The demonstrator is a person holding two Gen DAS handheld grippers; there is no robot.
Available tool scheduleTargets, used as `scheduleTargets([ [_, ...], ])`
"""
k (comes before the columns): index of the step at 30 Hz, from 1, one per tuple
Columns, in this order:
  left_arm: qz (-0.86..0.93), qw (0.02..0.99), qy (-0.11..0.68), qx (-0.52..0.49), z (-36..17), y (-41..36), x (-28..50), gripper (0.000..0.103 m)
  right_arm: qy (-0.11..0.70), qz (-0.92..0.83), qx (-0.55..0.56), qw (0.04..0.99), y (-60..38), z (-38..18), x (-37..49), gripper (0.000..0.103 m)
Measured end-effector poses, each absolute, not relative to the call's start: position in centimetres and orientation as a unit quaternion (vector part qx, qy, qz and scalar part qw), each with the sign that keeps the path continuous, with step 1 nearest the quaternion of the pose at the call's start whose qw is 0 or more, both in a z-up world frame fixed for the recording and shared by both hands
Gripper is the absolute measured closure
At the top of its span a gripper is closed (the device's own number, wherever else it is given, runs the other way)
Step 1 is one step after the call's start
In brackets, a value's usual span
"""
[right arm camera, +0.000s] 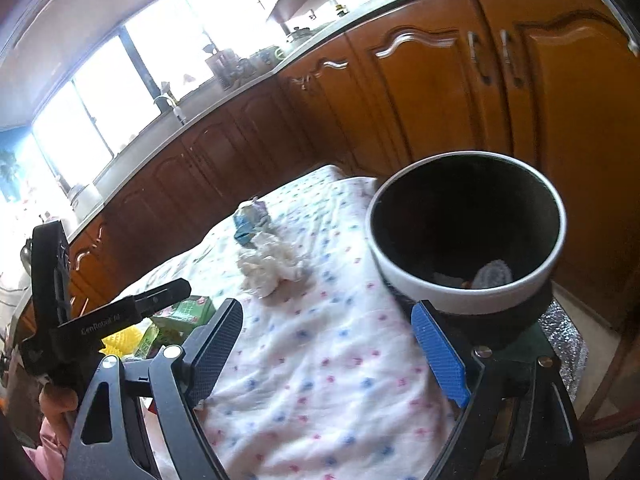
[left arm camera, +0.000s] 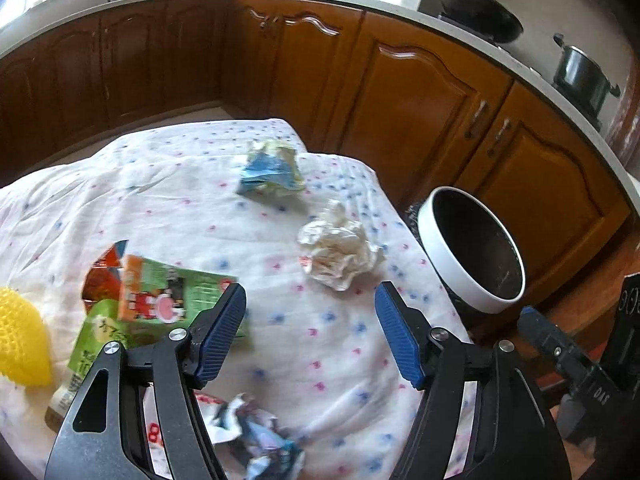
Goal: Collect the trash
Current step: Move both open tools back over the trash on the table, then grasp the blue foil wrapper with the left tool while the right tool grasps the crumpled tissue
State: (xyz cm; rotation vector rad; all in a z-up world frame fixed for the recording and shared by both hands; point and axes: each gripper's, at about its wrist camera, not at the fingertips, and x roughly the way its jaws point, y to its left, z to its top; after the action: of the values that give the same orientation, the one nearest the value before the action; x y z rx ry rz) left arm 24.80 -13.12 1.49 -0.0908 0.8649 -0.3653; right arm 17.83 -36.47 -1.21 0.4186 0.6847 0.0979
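Note:
A crumpled white tissue (left arm camera: 340, 249) lies on the dotted tablecloth (left arm camera: 192, 200), with a crumpled blue and white wrapper (left arm camera: 272, 172) behind it. My left gripper (left arm camera: 310, 312) is open and empty, just short of the tissue. A green and orange carton (left arm camera: 168, 296) and a red wrapper (left arm camera: 104, 276) lie to its left, and crumpled paper (left arm camera: 256, 436) lies under it. The white-rimmed bin (right arm camera: 468, 232) stands off the table's right edge with some trash inside. My right gripper (right arm camera: 332, 328) is open and empty beside the bin; the tissue also shows in its view (right arm camera: 270, 266).
A yellow mesh scrubber (left arm camera: 20, 340) and a green bottle (left arm camera: 92, 356) lie at the left. Brown kitchen cabinets (left arm camera: 400, 92) ring the table. A black wok (left arm camera: 480, 16) and a pot (left arm camera: 580, 76) stand on the counter. A silver glittery mat (right arm camera: 564, 332) lies under the bin.

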Motion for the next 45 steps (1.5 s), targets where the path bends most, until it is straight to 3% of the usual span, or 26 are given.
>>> scheduleTargets([
  [19, -0.163, 0.878, 0.446, -0.048, 3.0, -10.4, 31.6, 0.03, 0.374, 0.104, 0.182, 0.904, -32.0, -2.9, 24.8, 0.011],
  [31, -0.138, 0.872, 0.467, -0.048, 1.7, -12.8, 39.6, 0.029, 0.403, 0.114, 0.182, 0.89, -31.8, -4.8, 29.7, 0.016],
  [35, -0.122, 0.869, 0.479, -0.025, 0.6, -14.4, 41.9, 0.027, 0.419, 0.12, 0.176, 0.882, -31.2, -5.7, 30.9, 0.028],
  [37, -0.118, 0.863, 0.491, -0.013, -0.2, -15.1, 42.8, 0.027, 0.43, 0.126, 0.177, 0.876, -31.0, -6.3, 31.3, 0.046],
  [38, -0.112, 0.862, 0.494, -0.006, -0.6, -15.4, 43.1, 0.027, 0.436, 0.127, 0.177, 0.873, -30.9, -6.6, 31.4, 0.063],
  [40, -0.114, 0.86, 0.498, 0.004, -1.3, -15.9, 43.4, 0.029, 0.437, 0.129, 0.176, 0.873, -30.9, -6.8, 31.4, 0.073],
  [41, -0.114, 0.859, 0.499, 0.012, -1.7, -16.1, 43.4, 0.043, 0.433, 0.129, 0.171, 0.875, -30.8, -6.7, 31.1, 0.079],
  [42, -0.119, 0.856, 0.503, 0.018, -2.1, -16.5, 43.5, 0.069, 0.431, 0.129, 0.168, 0.877, -30.8, -6.6, 31.0, 0.081],
  [45, -0.13, 0.854, 0.502, 0.039, -2.6, -17.1, 42.9, 0.073, 0.423, 0.13, 0.168, 0.881, -31.1, -6.2, 30.2, 0.085],
])
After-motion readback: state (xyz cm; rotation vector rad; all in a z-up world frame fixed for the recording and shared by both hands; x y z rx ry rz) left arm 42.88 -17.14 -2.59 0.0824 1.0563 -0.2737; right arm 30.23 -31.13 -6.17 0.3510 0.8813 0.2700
